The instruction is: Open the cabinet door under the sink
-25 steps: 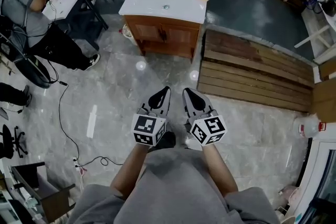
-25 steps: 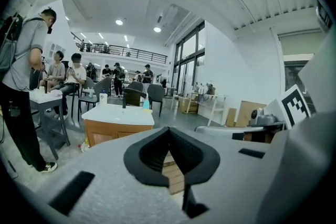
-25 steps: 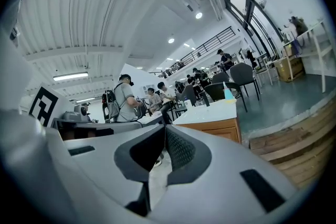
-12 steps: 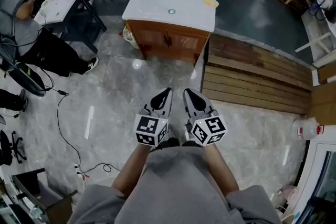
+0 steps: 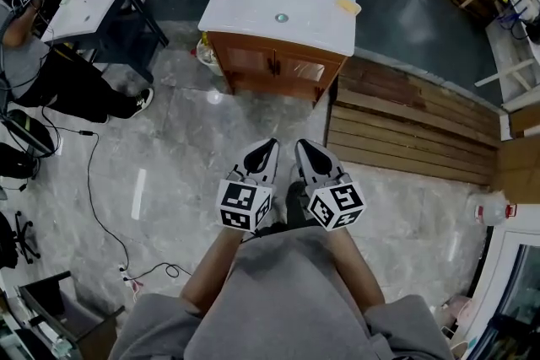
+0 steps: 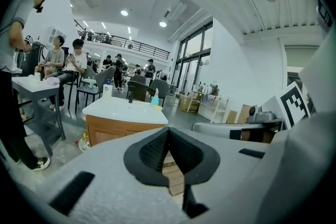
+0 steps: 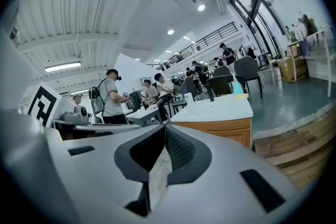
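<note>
Ref. landmark: cabinet (image 5: 278, 67), wood, under the white sink (image 5: 282, 8).

1. Tool state: left tool (image 5: 264, 149) and right tool (image 5: 304, 149) both have jaws shut at the tips, nothing held.
2. Position: both tools sit side by side well short of the cabinet front, with bare floor (image 5: 211, 147) between. The cabinet lies straight ahead along the tools' long axes.
3. Doors (image 5: 253, 61): two, both closed. Dark handles sit near the centre seam, too small for detail.
4. Reach: neither hand is clearly nearer; approx. equal.
5. Wooden platform (image 5: 405, 131) adjoins the cabinet's right side.
6. Vs 1 s earlier: the cabinet looks slightly nearer. Tool pose and jaws are unchanged.
</note>
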Motion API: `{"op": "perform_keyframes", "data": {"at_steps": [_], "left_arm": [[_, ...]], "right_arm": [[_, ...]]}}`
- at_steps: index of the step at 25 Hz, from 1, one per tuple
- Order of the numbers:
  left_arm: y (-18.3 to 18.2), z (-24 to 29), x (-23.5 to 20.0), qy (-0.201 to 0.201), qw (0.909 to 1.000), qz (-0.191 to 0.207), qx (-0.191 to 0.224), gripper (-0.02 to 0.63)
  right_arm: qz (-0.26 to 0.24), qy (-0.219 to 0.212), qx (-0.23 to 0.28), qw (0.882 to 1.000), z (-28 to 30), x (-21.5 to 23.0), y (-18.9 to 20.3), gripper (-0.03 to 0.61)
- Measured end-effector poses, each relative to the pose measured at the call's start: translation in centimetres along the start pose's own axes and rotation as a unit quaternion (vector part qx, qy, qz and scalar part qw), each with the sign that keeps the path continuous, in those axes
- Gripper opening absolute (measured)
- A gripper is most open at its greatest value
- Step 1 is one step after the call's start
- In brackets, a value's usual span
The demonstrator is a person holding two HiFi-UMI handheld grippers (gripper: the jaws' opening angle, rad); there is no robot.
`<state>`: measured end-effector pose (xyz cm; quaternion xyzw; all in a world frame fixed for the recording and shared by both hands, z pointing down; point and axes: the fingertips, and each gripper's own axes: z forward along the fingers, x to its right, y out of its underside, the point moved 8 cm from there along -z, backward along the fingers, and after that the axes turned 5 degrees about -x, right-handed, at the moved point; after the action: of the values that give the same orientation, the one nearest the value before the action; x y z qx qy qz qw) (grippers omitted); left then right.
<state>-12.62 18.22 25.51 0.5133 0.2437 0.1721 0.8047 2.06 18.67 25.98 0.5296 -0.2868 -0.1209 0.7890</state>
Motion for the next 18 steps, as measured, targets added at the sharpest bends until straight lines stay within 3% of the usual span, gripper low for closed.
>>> {"op": "perform_keyframes", "data": {"at_steps": [18], "left_arm": [[-4.4, 10.4, -6.3, -0.025, 0.9993, -0.017, -0.024, 0.008]], "right_arm": [[0.0, -0.032, -0.022, 0.999, 10.7, 7.8, -4.8, 0.012]]}}
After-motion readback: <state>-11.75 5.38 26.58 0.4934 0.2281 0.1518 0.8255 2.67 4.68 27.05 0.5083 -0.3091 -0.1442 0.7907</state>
